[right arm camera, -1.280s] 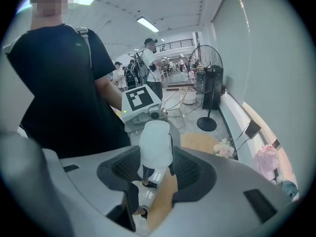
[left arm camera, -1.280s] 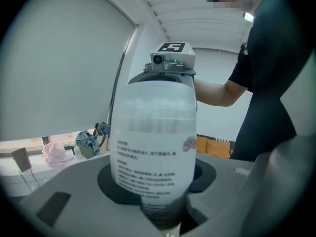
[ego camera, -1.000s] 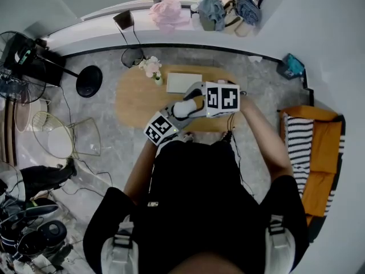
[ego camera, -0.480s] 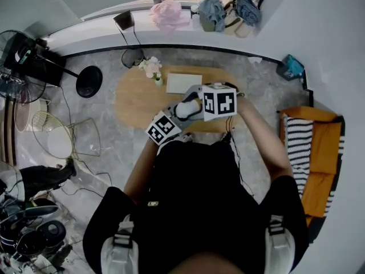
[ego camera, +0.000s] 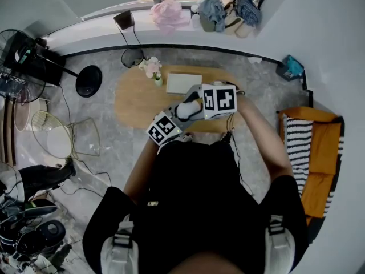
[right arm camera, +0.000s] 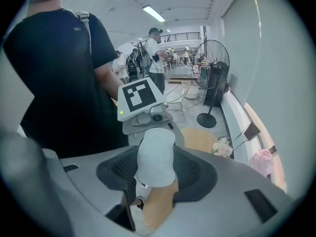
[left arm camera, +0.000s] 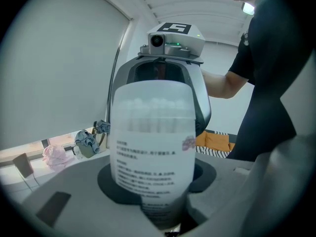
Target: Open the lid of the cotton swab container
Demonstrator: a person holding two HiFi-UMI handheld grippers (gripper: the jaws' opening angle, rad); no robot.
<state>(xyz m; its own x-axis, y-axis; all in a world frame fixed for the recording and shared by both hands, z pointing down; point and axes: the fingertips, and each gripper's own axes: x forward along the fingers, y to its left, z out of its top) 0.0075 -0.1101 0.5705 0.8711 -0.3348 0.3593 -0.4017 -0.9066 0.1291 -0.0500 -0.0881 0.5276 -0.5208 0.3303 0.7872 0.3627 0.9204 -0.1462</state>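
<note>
Fingers of left gripper [left arm camera: 159, 209] clamp the cotton swab container [left arm camera: 150, 147] mid-frame; right gripper [right arm camera: 154, 184] grips its lid [right arm camera: 156, 154], seemingly unopened.

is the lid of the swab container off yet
Seemingly still on: the frosted white plastic swab container looks unbroken, body clamped in the left gripper, top end in the right gripper.

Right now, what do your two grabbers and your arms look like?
Both are smooth grey shells. The left gripper and the right gripper each carry a white cube with black square markers, and dark ribbed pads line the jaws. The person wears a black short-sleeved shirt with pale shoulder straps.
</note>
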